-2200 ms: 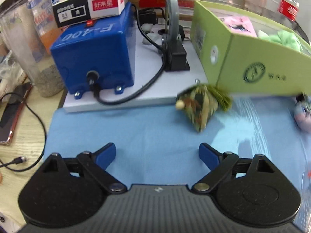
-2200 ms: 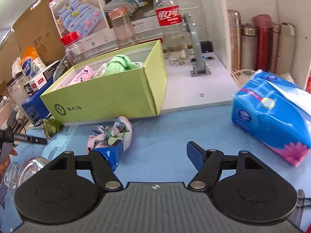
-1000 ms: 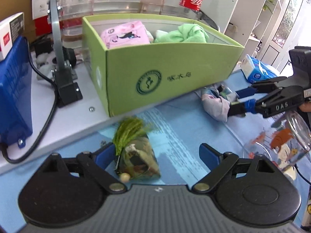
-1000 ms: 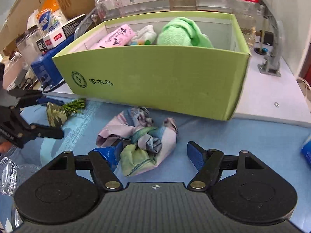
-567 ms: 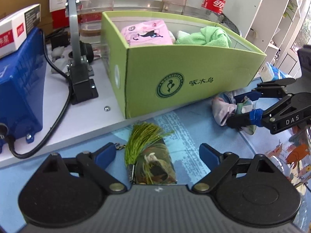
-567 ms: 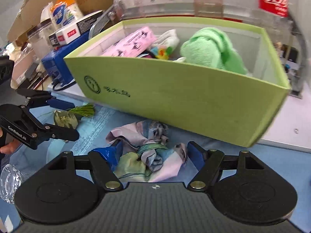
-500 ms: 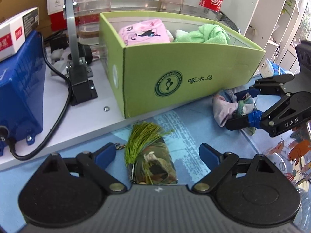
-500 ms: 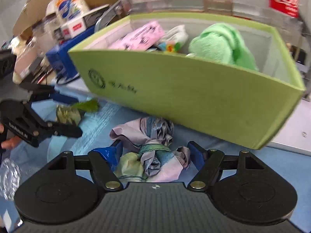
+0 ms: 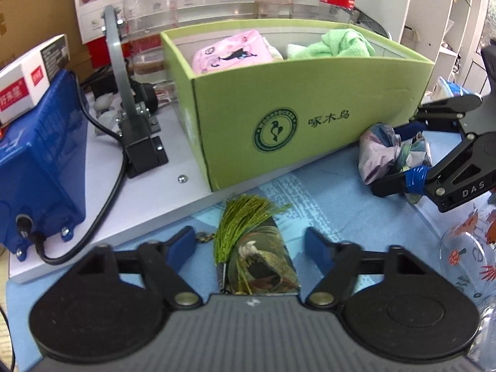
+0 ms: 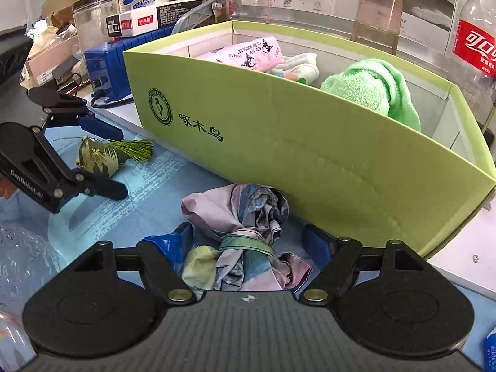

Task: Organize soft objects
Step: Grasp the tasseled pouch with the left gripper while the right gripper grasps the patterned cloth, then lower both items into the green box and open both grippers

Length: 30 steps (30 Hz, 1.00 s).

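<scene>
Taking the green box point(image 9: 310, 130) as our landmark and reading from left to right, we first meet the blue machine point(image 9: 37, 167) standing well to the box's left on the white board. In front of the box's left corner, on the blue desk mat point(image 9: 341, 217), lies the tasselled sachet point(image 9: 257, 260), and our left gripper point(image 9: 251, 245) straddles it: the jaws are closing with the sachet between them, but the pads do not yet press on it. Further right, just before the box's front wall, sits the crumpled patterned cloth point(image 10: 245, 235), close to touching the wall. Our right gripper point(image 10: 248, 241) is around it, the jaws closing too; the cloth fills most of the gap, yet we cannot tell that either pad truly bites. Inside the box we already see a pink pack point(image 10: 245, 52) and a green towel point(image 10: 375, 90). We judge the step in hand to be the double grasp, both soft things still on the mat. Next, we think, each gripper must finish closing until the fabric is firmly pinched, then lift clear of the box's front wall and carry inward over the rim before letting go; the tassel may trail and snag.
</scene>
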Motion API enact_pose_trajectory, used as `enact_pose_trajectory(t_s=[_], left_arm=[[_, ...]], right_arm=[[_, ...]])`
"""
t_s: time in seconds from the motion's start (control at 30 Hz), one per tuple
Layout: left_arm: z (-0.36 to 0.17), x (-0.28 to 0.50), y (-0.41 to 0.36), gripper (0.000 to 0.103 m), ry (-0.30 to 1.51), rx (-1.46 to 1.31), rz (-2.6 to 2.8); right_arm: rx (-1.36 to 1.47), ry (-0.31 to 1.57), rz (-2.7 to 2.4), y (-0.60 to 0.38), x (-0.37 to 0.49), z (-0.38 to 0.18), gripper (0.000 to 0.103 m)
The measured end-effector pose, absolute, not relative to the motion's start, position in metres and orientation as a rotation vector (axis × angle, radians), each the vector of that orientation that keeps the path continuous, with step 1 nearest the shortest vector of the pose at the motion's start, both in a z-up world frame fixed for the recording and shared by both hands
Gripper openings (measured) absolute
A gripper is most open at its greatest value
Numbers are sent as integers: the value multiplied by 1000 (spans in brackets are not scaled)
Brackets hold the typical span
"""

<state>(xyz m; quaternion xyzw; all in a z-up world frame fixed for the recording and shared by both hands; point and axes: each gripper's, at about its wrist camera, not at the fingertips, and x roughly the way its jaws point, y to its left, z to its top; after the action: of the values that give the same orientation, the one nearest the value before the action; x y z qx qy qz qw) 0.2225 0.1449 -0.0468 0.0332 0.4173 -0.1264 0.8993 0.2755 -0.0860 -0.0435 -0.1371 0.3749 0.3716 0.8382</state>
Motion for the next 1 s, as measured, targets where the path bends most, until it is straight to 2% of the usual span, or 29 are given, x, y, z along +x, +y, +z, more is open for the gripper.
enact_pose_trajectory(t_s=[0.03, 0.07, 0.1, 0.13, 0.4, 0.63, 0.83, 1.0], left_arm=[[-44, 222, 146, 41, 870, 59, -250], [-41, 221, 149, 38, 882, 41, -241], [-39, 219, 151, 31, 891, 15, -240], [-37, 215, 154, 31, 894, -6, -233], [-19, 176, 185, 30, 923, -188, -212], [12, 159, 193, 30, 875, -227, -212], [67, 175, 177, 30, 779, -191, -280], [103, 229, 157, 30, 712, -207, -326]], right_arm=[[-285, 794, 781, -87, 275, -42, 50], [-280, 793, 787, -88, 274, -40, 41], [-268, 803, 792, -90, 275, -39, 28], [-251, 809, 795, -94, 275, -37, 23], [-127, 781, 754, -144, 249, -17, 21], [-73, 738, 710, -170, 227, 0, 21], [-35, 623, 736, -173, 232, 54, 21], [-25, 554, 727, -153, 276, 91, 22]])
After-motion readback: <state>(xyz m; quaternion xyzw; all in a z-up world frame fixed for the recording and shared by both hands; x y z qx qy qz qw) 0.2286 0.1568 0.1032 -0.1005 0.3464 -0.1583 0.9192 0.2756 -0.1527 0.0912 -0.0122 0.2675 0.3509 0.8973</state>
